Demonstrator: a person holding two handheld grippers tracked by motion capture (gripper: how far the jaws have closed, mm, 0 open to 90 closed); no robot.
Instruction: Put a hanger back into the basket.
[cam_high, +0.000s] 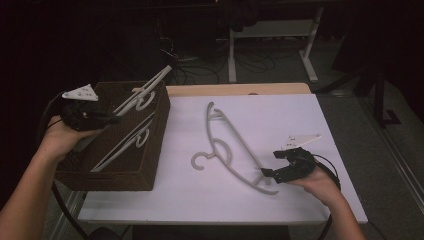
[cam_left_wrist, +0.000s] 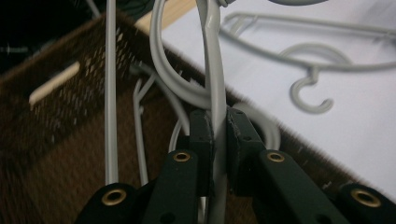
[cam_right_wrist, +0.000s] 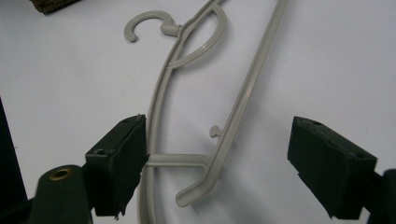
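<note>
White tabletop (cam_high: 310, 125), flat grey plastic hanger (cam_high: 235, 145).

The desk (cam_high: 300, 115) has a white top, with a strip of pale wood (cam_high: 240, 89) along its far edge; the same wood edge shows in the left gripper view (cam_left_wrist: 173, 11). Past the far edge, dark cables (cam_high: 200, 70) lie tangled on the grey floor (cam_high: 395, 155). Beyond them stands a white frame on two legs (cam_high: 311, 50). A black stand (cam_high: 384, 112) stands on the floor to the right. The far background is dark.
</note>
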